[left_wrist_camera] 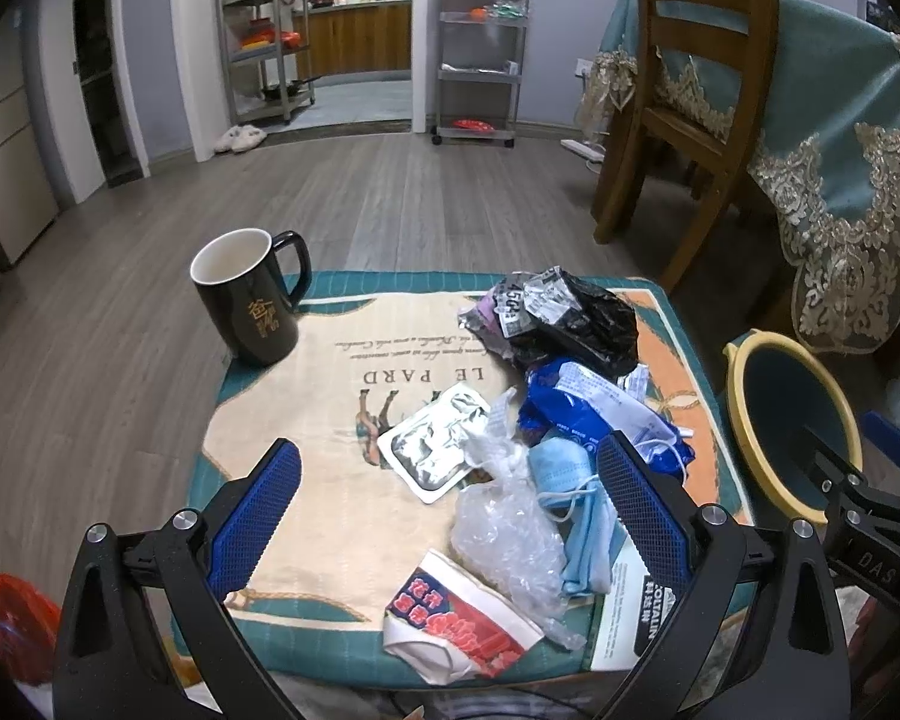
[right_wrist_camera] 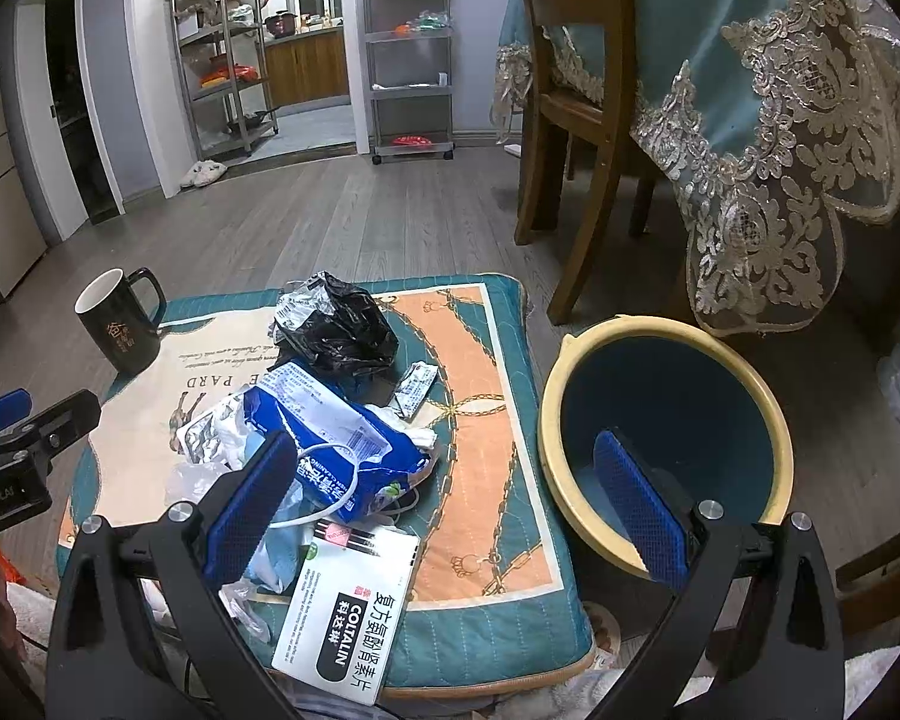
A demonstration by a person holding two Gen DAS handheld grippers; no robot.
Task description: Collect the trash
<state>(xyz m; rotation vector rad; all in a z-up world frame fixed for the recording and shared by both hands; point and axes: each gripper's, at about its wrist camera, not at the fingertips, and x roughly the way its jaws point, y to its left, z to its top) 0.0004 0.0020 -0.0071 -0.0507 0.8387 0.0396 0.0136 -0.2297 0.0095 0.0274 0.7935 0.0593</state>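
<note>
Trash lies piled on a teal and cream cushion (left_wrist_camera: 330, 468): a black plastic bag (left_wrist_camera: 576, 318), a blue wrapper (left_wrist_camera: 582, 402), a silver foil pack (left_wrist_camera: 432, 450), clear plastic (left_wrist_camera: 504, 528), a blue face mask (left_wrist_camera: 570, 480), a red and white wrapper (left_wrist_camera: 462, 618) and a white Coltalin box (right_wrist_camera: 348, 612). A blue bin with a yellow rim (right_wrist_camera: 666, 438) stands right of the cushion. My left gripper (left_wrist_camera: 450, 510) is open above the clear plastic and mask, holding nothing. My right gripper (right_wrist_camera: 444, 504) is open and empty, between the blue wrapper (right_wrist_camera: 336, 426) and the bin.
A black mug (left_wrist_camera: 249, 294) stands at the cushion's far left corner. A wooden chair (left_wrist_camera: 690, 90) and a table under a teal lace cloth (left_wrist_camera: 840, 168) stand to the right. Wood floor, metal shelves (left_wrist_camera: 480, 42) and slippers (left_wrist_camera: 240, 138) lie beyond.
</note>
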